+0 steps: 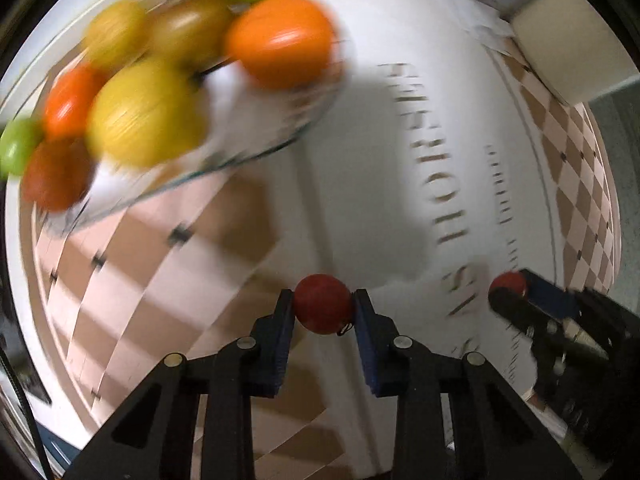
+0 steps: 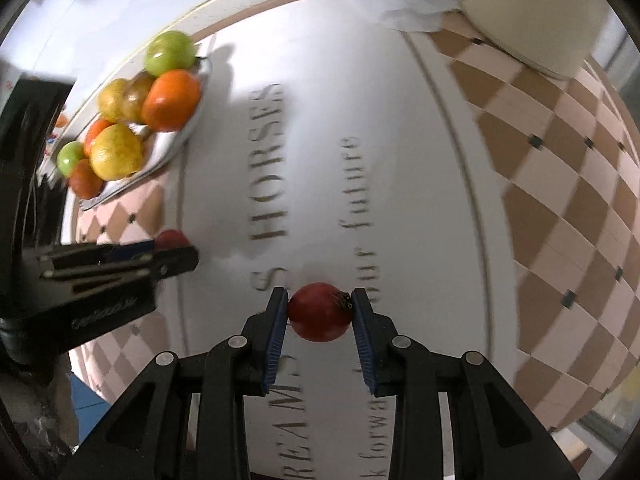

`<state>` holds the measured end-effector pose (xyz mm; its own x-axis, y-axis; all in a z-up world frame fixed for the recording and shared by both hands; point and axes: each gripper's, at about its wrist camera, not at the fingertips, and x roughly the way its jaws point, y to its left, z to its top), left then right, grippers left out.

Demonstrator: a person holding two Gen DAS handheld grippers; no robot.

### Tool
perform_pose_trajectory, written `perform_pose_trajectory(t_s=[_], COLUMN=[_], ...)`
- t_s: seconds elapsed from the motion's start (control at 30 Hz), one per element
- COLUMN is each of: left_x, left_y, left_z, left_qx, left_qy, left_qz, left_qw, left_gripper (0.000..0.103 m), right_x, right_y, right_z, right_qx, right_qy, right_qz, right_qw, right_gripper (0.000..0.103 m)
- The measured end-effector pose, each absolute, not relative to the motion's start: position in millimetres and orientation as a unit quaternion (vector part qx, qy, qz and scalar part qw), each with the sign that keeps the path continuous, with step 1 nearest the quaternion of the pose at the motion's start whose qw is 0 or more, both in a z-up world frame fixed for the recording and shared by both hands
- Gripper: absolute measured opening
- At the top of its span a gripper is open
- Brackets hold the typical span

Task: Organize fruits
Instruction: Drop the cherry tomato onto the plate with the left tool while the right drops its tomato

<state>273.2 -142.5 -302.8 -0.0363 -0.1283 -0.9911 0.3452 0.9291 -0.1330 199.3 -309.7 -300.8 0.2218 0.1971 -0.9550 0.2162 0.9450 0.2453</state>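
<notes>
Carrying one red fruit (image 1: 323, 309) clamped in my left tool (image 1: 322, 312) and another red fruit (image 2: 320, 312) clamped in my right tool (image 2: 320, 314), both above the counter (image 2: 400, 160), I should approach the glass plate (image 2: 188, 132) one side at a time, lowering each into a bare spot before releasing.
</notes>
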Motion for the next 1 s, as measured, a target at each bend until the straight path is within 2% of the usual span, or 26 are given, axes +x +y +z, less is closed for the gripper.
perform_pose_trajectory(t_s=[0.37,0.7,0.83,1.0], left_x=[264,318,366,384], left_y=[-41,-2,1,0], left_z=[-308,-257,-260,-276], left_qx=[-0.045,-0.184,-0.182,-0.155], left_qy=[0.722,0.667,0.658,0.668], left_qz=[-0.090,-0.074,-0.072,-0.065], left_qw=[0.684,0.719,0.727,0.725], left_gripper=[0.027,0.027,0.027,0.027], right_x=[230,286,316,338], right_y=[-243,-230,-224,-215], right_z=[-314,-280,-280,-289], right_qx=[0.149,0.225,0.214,0.167], right_qy=[0.645,0.579,0.557,0.563], right_qz=[0.073,0.109,0.099,0.100], right_qw=[0.746,0.776,0.796,0.803], right_gripper=[0.035,0.035,0.035,0.035])
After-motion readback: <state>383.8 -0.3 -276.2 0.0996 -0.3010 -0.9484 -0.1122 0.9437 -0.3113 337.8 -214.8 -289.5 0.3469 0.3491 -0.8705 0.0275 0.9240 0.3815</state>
